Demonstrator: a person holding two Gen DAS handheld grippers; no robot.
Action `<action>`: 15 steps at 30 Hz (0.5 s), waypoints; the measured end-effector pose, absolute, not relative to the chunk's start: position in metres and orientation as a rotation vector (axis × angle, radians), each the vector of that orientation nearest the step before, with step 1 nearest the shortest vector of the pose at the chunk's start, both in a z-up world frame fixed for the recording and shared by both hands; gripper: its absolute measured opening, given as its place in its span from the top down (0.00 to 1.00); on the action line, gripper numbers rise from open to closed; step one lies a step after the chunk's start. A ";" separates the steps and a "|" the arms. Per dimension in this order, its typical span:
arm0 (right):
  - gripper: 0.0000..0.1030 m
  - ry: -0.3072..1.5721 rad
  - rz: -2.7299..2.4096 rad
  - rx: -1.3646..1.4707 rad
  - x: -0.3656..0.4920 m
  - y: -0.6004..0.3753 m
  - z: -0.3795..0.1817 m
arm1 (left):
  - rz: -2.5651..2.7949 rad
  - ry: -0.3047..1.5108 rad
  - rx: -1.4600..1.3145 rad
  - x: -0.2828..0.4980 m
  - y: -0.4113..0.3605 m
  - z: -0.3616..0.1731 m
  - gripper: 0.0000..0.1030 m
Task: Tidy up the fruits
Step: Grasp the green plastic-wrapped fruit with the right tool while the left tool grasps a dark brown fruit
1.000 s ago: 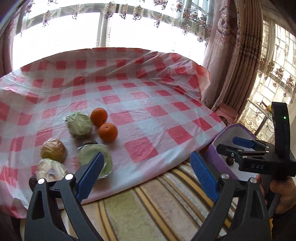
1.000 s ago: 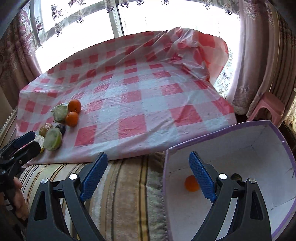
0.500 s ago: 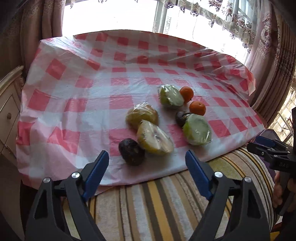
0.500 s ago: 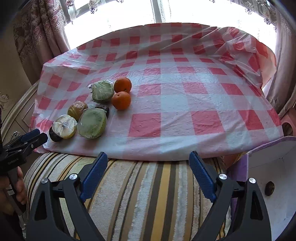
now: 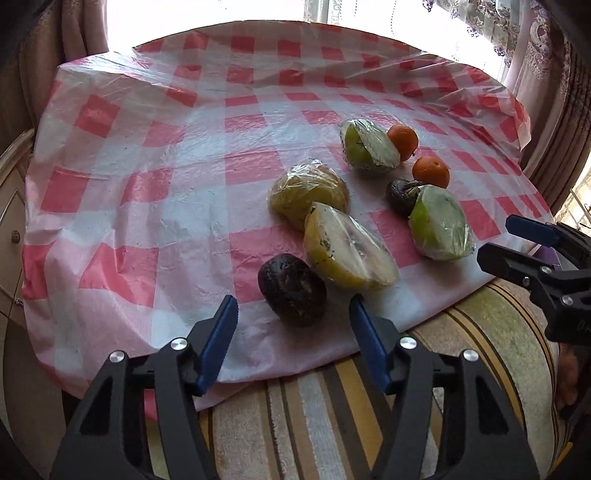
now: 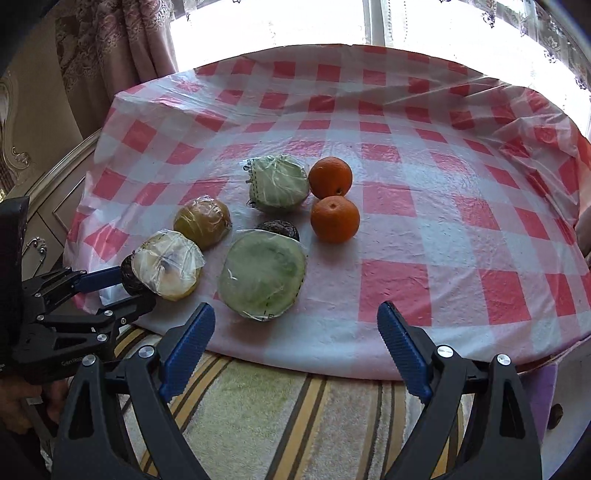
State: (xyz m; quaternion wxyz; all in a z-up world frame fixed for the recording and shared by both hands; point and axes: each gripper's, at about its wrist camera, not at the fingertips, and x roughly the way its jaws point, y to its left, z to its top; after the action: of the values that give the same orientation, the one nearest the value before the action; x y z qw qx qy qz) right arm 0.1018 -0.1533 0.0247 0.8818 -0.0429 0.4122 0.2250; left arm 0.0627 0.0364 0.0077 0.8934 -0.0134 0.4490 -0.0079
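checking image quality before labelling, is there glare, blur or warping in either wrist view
Left wrist view: the window behind is blown out white, the red and white checked plastic cloth bows from fisheye, the clear-wrapped yellow fruit half carries film sheen. Right wrist view: same white window, curved cloth edge, the two round oranges sharp; no motion blur in either.

1. Bright window (image 6: 369, 22) ahead of the gripper, washed out by daylight.
2. Patterned pink curtains (image 6: 122, 40) hang at both sides.
3. Cream cabinet (image 5: 11, 206) with drawer knobs stands to the left.
4. Striped towel (image 6: 280, 413) lies directly beneath.
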 end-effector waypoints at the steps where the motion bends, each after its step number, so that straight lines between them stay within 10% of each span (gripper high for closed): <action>1: 0.16 0.857 0.468 -0.093 0.103 -0.150 0.025 | -0.016 0.933 -0.028 0.064 0.038 0.007 0.41; 15: 0.25 0.876 0.460 -0.103 0.124 -0.124 0.017 | -0.009 0.920 -0.043 0.069 0.045 0.006 0.60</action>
State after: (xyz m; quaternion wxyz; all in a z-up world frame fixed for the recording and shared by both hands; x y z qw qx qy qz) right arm 0.1238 -0.1238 0.0171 0.8789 -0.0492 0.4199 0.2207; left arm 0.0692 0.0449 0.0055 0.8957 -0.0205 0.4441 -0.0043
